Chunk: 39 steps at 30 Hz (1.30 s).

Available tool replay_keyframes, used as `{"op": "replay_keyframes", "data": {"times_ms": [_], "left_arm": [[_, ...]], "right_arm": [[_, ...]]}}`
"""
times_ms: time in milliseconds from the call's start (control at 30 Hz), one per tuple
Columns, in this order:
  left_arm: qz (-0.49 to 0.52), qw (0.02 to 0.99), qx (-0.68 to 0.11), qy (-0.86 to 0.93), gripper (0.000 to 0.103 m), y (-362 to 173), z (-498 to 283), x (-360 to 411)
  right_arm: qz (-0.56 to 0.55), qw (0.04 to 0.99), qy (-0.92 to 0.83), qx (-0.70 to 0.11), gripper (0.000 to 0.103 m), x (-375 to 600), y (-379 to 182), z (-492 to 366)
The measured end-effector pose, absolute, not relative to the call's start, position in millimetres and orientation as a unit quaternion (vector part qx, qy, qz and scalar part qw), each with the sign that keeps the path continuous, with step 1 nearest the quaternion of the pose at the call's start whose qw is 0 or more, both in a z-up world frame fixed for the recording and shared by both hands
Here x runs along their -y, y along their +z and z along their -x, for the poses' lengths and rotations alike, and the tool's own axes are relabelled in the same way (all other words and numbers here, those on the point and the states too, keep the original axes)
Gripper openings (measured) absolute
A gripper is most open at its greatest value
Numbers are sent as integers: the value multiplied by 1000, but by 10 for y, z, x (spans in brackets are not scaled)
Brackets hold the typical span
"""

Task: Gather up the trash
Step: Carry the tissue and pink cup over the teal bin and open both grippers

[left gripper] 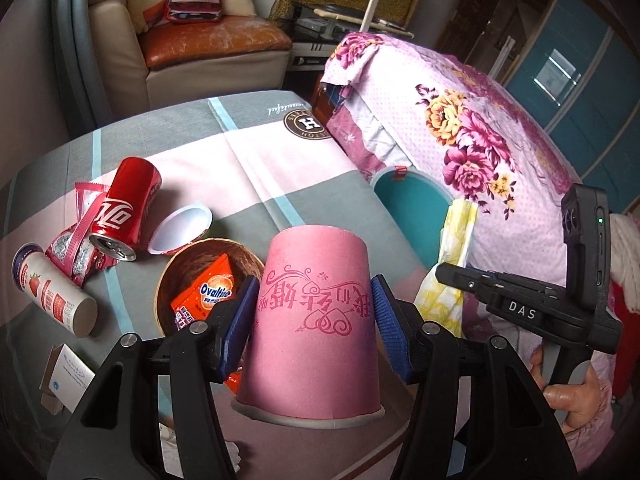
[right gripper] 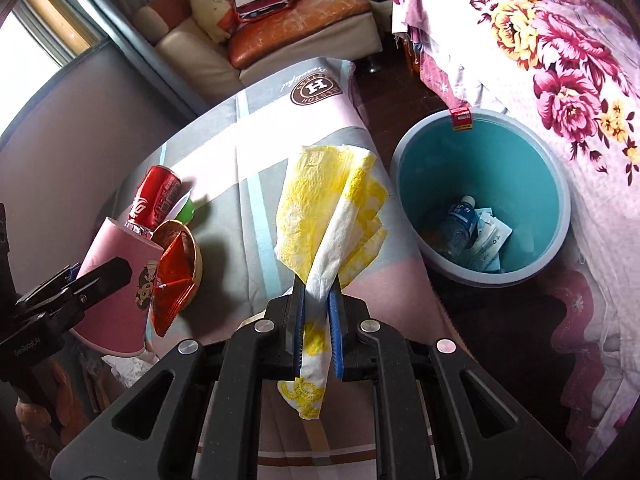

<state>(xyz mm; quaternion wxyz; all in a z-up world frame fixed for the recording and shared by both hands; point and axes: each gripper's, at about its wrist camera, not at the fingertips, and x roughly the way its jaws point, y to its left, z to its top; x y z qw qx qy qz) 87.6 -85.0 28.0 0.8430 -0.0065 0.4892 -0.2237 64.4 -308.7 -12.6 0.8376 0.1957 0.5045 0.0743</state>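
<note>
Between the blue pads of the left tongs [left gripper: 314,320] stands a pink paper cup [left gripper: 314,320], inverted, rim down. Both pads press against the cup wall, so the left tongs are closed on it at cup width. The cup is at the near edge of the surface [left gripper: 280,160], which is covered by a grey, pink and white checked cloth.

The right tongs [right gripper: 318,312] are closed almost fully on a yellow-and-white paper napkin [right gripper: 332,216]. The napkin fans out above the pads, and a short end hangs below them. The right tongs hold it above the near right part of the surface, to the left of the bin.

The teal bin [right gripper: 480,168] stands on the floor between the surface and a bed with a floral cover [right gripper: 560,60]. It contains a blue-labelled bottle [right gripper: 460,220] and a pale packet [right gripper: 490,240].

Remaining items on the surface:
- A red cola can [left gripper: 128,208] lies on its side, on red-and-clear wrappers [left gripper: 76,248].
- A white yoghurt cup [left gripper: 180,230] lies tipped just beside the can.
- A brown paper bowl [left gripper: 188,272] holds an orange Ovaltine sachet [left gripper: 208,292].
- A white strawberry-print tube [left gripper: 52,290] lies at the left.
</note>
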Motion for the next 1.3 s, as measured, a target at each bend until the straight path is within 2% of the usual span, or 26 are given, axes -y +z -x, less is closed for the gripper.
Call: {"op": "replay_keyframes", "data": {"times_ms": [367, 633, 1100, 1167, 1200, 1233, 1300], "left_arm": [[-51, 828, -492, -265, 58, 182, -1182, 2005], [-89, 817, -495, -281, 58, -74, -1370, 2703], [-108, 799, -523, -277, 60, -494, -1599, 3124], [-108, 798, -525, -275, 69, -506, -1617, 3130], [-108, 800, -524, -272, 78, -507, -1624, 3125], [-107, 802, -522, -268, 83, -502, -1626, 3117], [-108, 805, -520, -265, 86, -493, -1626, 3091]], "right_arm": [[-262, 850, -8, -456, 11, 4279, -115, -734], [-269, 849, -43, -453, 11, 4721, -251, -798], [-273, 838, -65, -468, 11, 4967, -488, -911], [-272, 838, -65, -469, 11, 4962, -489, -918], [-271, 838, -66, -470, 11, 4956, -489, -922], [-270, 837, -66, -471, 11, 4951, -492, -931], [-269, 836, -65, -473, 11, 4937, -501, -944]]}}
